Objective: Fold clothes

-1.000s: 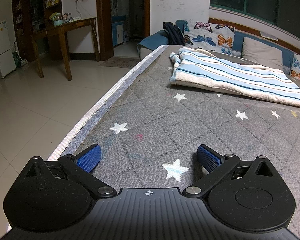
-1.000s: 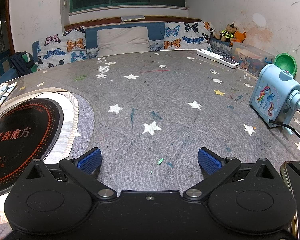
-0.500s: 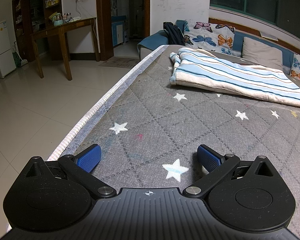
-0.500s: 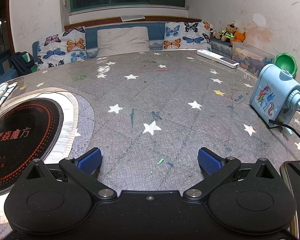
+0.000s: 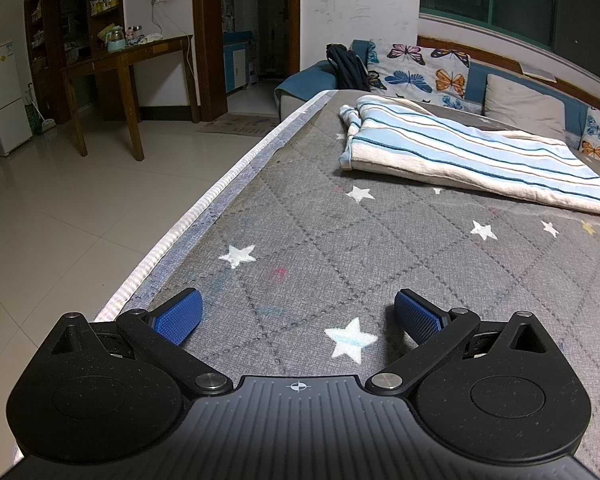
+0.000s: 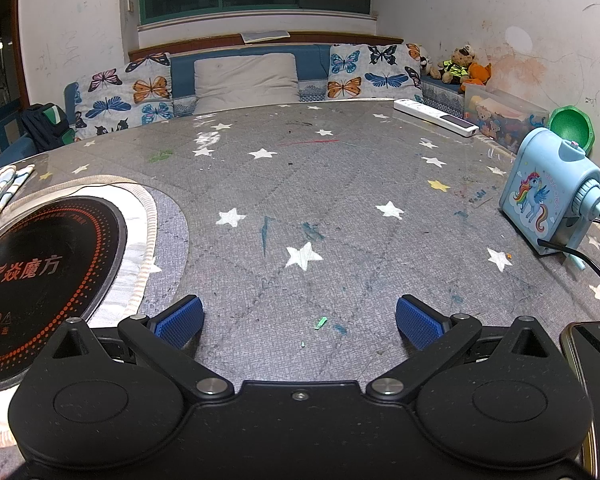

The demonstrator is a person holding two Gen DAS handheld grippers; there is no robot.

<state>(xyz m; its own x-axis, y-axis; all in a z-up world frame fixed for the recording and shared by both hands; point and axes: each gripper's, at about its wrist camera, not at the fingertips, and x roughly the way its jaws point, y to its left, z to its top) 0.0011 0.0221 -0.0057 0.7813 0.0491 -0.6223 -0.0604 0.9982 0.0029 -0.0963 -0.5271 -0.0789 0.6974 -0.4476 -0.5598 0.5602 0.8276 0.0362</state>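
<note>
A folded blue-and-white striped garment (image 5: 472, 152) lies on the grey star-patterned tabletop (image 5: 340, 248), far ahead and to the right of my left gripper (image 5: 298, 312). That gripper rests low over the table near its left edge, open, with nothing between its blue pads. In the right wrist view only a corner of the striped garment (image 6: 0, 192) shows at the far left. My right gripper (image 6: 300, 318) sits open over bare tabletop (image 6: 300, 184), holding nothing.
A black induction cooker (image 6: 40, 268) is set into the table left of the right gripper. A blue pencil sharpener (image 6: 548, 200) with a cable, a phone (image 6: 596, 364) and a white power strip (image 6: 436, 116) lie to the right. The table edge (image 5: 188, 220) drops to tiled floor.
</note>
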